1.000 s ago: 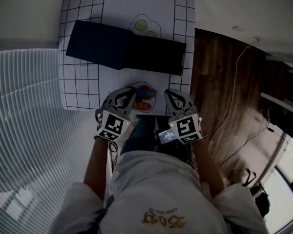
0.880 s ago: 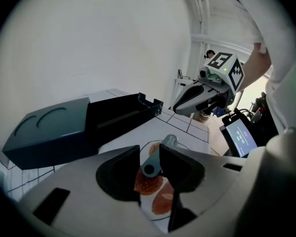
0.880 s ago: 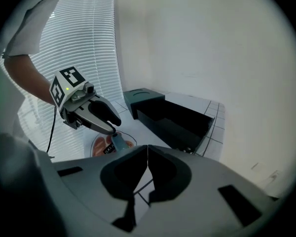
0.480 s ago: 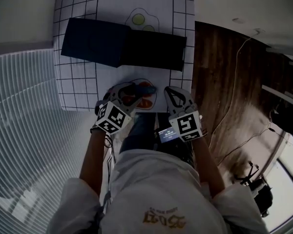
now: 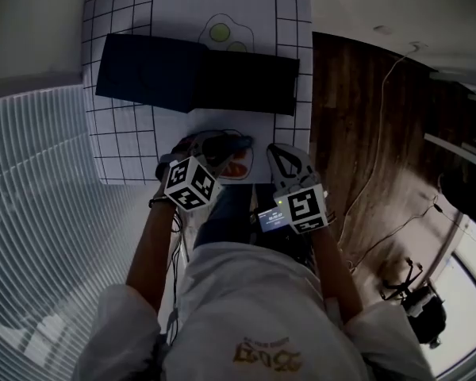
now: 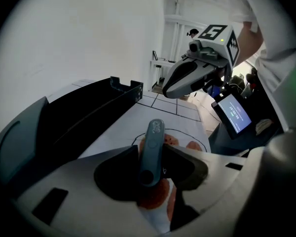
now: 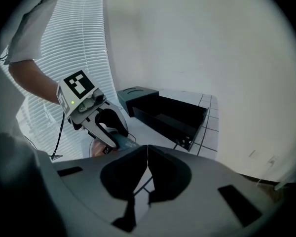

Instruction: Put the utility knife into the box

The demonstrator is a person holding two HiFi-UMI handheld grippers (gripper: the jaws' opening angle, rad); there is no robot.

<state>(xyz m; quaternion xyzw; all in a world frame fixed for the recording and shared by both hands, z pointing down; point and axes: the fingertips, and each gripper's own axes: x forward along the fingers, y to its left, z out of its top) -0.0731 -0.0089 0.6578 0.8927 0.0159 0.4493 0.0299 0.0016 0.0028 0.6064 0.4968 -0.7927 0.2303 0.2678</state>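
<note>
- The left tool (image 6: 151, 148) had dipped toward the tabletop (image 5: 125, 145) and rolled since a second earlier. Its jaws had spread wide and had just been closing again. They now sat against both sides of the utility knife (image 6: 153, 135), pinching it as far as the left gripper view showed.
- Directly under those jaws, the knife lay on an orange printed picture (image 6: 155, 197) on the tabletop, pointing away from the tool. It looked not yet lifted.
- Just to the right of the left tool, the right tool (image 7: 147, 158) hung with its jaws pressed together and nothing between them, where it had been before.
- Beyond the left tool's tips, well apart from the knife, the black box (image 6: 96, 107) stood open.
- By my reading the grasp was only just being made. The lift and the carry forward to the box were still to come.
</note>
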